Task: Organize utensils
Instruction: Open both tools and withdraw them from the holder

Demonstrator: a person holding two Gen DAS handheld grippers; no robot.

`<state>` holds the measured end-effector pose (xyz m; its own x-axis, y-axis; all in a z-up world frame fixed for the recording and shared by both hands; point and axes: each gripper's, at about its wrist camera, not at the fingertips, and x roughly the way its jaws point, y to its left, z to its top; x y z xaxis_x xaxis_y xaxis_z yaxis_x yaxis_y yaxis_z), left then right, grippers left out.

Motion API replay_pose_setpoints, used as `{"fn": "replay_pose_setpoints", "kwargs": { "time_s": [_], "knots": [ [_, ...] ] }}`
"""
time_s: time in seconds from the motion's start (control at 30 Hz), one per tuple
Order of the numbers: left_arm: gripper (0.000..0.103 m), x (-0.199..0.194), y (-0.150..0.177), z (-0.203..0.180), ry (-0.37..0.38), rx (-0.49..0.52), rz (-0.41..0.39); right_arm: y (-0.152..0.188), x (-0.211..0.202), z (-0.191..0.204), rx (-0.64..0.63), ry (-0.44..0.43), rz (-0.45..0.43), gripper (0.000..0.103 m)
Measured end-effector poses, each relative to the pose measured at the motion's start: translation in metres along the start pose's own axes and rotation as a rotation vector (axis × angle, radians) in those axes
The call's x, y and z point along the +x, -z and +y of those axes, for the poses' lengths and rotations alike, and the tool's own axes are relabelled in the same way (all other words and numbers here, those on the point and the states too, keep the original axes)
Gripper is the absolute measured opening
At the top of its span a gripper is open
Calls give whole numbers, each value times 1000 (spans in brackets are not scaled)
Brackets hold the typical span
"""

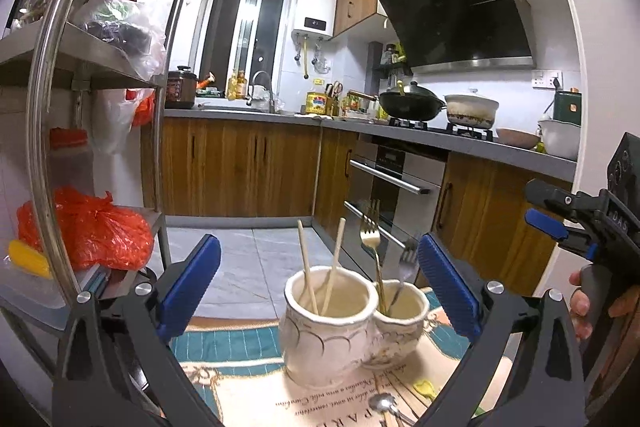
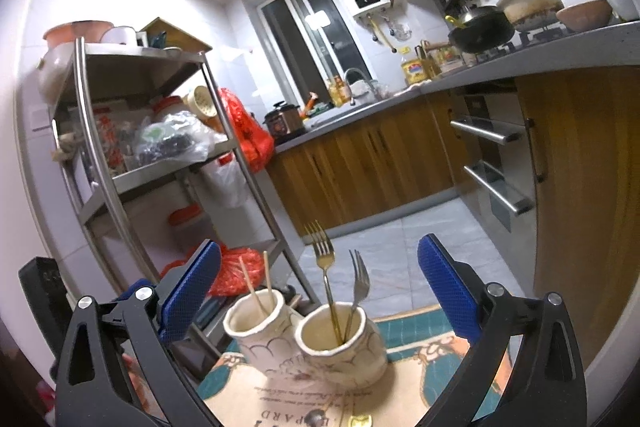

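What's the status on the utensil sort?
Both hand-held grippers open, empty. Chopsticks in left cup, forks in right cup. Spoon on mat. Nothing blocking.

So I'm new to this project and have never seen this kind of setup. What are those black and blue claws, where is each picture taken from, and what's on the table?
There is no robot here. A person holds a hand-operated gripper in each hand, and each carries a wide-angle camera looking along its two blue-padded fingers. One picture is from the left gripper, the other from the right gripper. Both are open and hold nothing.

On a patterned table mat stands a cream double-cup holder. One cup holds two chopsticks; the other holds a gold fork and a silver fork. A spoon lies on the mat nearer the cameras, not yet sorted.
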<state>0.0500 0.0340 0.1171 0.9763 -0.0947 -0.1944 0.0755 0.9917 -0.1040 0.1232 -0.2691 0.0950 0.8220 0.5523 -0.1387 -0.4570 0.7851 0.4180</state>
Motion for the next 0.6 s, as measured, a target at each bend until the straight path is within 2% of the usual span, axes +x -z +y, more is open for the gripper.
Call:
{"fn": "replay_pose_setpoints", "kwargs": {
  "time_s": [0.4, 0.6],
  "knots": [
    [97, -19, 23, -9, 23, 27, 79, 29, -22, -17, -43, 101, 58, 98],
    [97, -19, 39, -13, 20, 48, 123, 46, -24, -30, -25, 137, 100, 98]
  ]
}}
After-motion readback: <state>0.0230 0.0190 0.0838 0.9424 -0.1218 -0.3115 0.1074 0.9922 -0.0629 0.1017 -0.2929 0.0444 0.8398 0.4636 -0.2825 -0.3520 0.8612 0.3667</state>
